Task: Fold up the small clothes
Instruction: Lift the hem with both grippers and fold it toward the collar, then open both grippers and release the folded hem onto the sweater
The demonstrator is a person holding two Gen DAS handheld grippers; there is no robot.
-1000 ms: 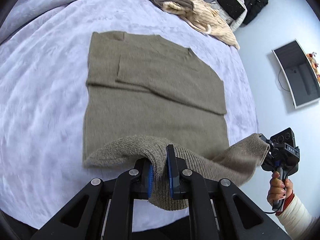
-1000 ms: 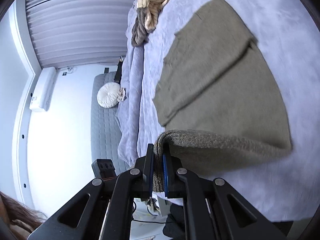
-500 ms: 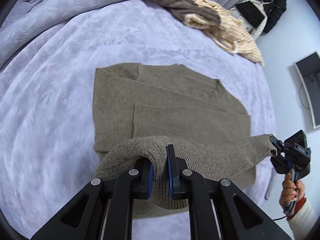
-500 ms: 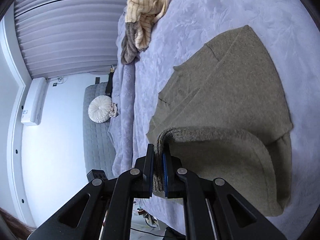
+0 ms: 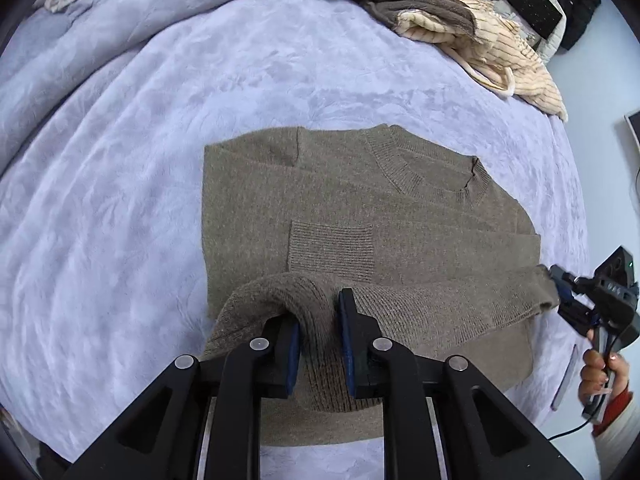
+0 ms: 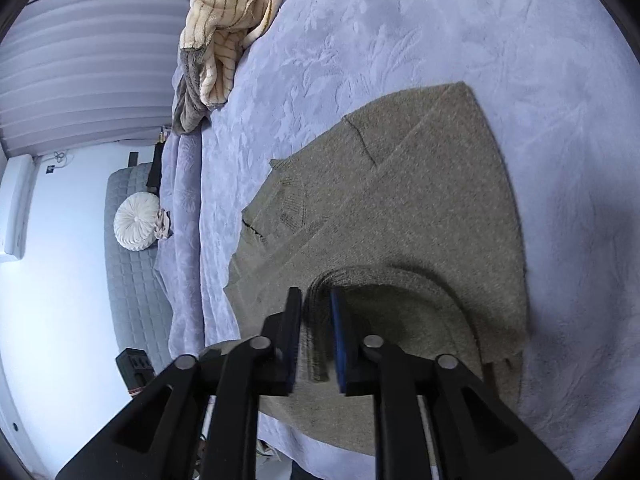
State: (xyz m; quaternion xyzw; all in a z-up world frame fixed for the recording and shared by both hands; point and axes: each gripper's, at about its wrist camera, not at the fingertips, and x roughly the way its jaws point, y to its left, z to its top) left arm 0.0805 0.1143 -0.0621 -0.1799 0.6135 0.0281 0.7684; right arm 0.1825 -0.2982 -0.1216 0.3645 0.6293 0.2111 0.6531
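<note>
An olive-brown knit sweater (image 5: 360, 208) lies flat on a lavender bedspread (image 5: 120, 160), neck towards the far side, sleeves folded across the chest. Its bottom hem is lifted and carried over the body. My left gripper (image 5: 318, 336) is shut on the left end of the hem. My right gripper (image 6: 316, 340) holds the right end of the hem between its pads, jaws a little apart; the sweater also shows in the right wrist view (image 6: 420, 200). The right gripper also shows at the right edge of the left wrist view (image 5: 560, 292).
A heap of cream striped and grey-brown clothes (image 5: 440, 20) lies at the far side of the bed, also seen in the right wrist view (image 6: 224, 40). A bunched quilt (image 5: 60, 60) lies at the far left. The bed's edge runs along the right (image 5: 576, 200).
Both grippers have carried the hem forward over the sweater towards the neck, so the lower part now lies doubled over the body. Both jaws look slightly wider than before.
</note>
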